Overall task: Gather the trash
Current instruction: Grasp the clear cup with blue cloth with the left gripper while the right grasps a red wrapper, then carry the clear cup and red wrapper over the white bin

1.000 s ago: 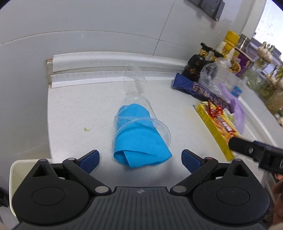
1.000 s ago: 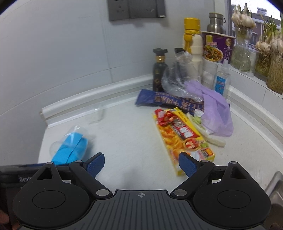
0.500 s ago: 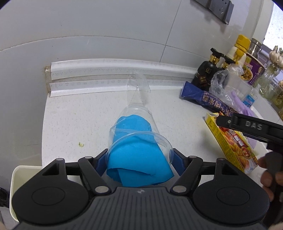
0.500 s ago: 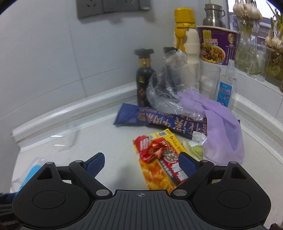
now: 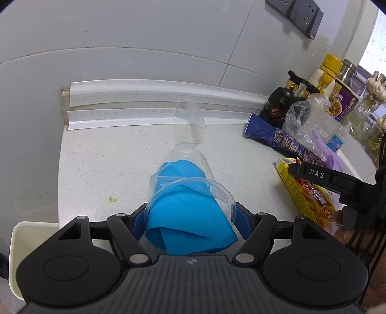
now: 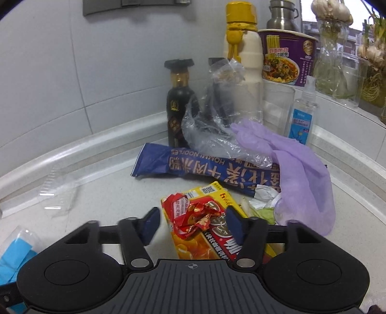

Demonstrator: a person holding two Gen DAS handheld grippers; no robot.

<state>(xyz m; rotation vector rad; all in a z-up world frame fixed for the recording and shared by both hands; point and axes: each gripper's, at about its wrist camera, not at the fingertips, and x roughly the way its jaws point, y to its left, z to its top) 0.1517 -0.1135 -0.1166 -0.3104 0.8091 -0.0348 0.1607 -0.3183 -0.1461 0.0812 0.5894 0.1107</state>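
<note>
- I see a pale grey tiled wall (image 5: pixel 149 33) behind a white speckled countertop (image 5: pixel 115 169).
- A white rounded trim strip (image 5: pixel 154 90) runs where the wall meets the countertop, curving round the corner.
- Dark grey power sockets (image 5: pixel 295 10) sit high on the wall.
- At the far right, a window (image 6: pixel 357 17) lets in daylight, with a building outside.
- Along the raised ledge (image 6: pixel 337 96) under the window stand glass vases (image 6: pixel 331 55) holding garlic bulbs and roots.
- Two dark sauce bottles (image 6: pixel 179 101) and a cream bottle with a yellow cap (image 6: pixel 242 48) stand in the corner.
- A cream-coloured bin (image 5: pixel 29 241) sits below the counter's left edge.
</note>
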